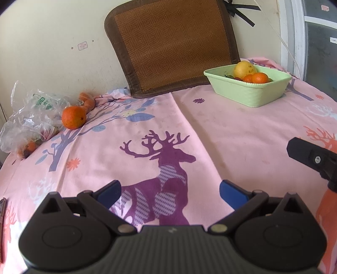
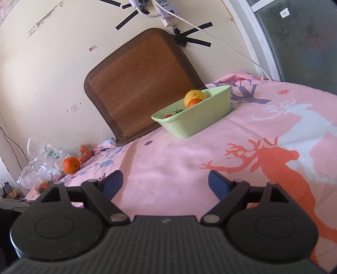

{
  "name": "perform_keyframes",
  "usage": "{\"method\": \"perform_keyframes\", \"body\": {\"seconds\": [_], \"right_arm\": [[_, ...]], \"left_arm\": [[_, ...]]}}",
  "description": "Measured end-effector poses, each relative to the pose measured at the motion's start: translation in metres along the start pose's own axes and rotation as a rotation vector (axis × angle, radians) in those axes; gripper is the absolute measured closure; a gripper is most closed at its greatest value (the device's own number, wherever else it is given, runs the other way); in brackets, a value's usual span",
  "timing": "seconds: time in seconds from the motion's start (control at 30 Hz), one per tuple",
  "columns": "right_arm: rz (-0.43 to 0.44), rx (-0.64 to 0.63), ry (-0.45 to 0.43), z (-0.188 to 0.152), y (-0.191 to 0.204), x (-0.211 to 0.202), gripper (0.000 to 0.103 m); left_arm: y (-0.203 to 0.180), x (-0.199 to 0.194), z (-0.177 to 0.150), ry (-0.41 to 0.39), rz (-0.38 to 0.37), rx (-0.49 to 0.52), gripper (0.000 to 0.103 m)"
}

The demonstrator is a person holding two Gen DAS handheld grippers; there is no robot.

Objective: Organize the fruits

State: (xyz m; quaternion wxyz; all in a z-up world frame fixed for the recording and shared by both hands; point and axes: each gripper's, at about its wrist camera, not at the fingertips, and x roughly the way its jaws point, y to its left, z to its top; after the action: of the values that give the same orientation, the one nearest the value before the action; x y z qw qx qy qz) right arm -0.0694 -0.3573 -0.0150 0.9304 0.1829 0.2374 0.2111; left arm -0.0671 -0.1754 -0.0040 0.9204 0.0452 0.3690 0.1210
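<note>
A loose orange (image 1: 73,117) (image 2: 71,165) lies at the far left of the pink cloth, beside a crumpled clear plastic bag (image 1: 29,118) (image 2: 40,164) that holds more small fruit. At the back right stands a light green basket (image 1: 250,93) (image 2: 193,122) holding a yellow fruit (image 1: 245,69) (image 2: 194,96), oranges (image 1: 260,78) and small dark fruit. My left gripper (image 1: 170,195) hovers open over the purple deer print, with nothing between its blue pads. My right gripper (image 2: 165,185) is open too, above bare cloth, well short of the basket.
A brown woven mat (image 1: 174,44) (image 2: 139,84) leans against the wall behind the table. Carrot-like orange pieces (image 1: 87,101) lie by the wall near the bag. A black part of the other gripper (image 1: 311,158) shows at the right edge. White cables and a power strip (image 2: 166,10) hang on the wall.
</note>
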Motion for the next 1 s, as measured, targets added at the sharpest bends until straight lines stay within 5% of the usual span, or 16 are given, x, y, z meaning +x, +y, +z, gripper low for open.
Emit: {"method": "perform_keyframes", "body": {"seconds": [1.0], "right_arm": [[-0.01,-0.058,-0.006,0.022,0.016,0.022,0.013]], "left_arm": [[0.023,0.017,0.028,-0.016,0.001,-0.051,0.0]]}}
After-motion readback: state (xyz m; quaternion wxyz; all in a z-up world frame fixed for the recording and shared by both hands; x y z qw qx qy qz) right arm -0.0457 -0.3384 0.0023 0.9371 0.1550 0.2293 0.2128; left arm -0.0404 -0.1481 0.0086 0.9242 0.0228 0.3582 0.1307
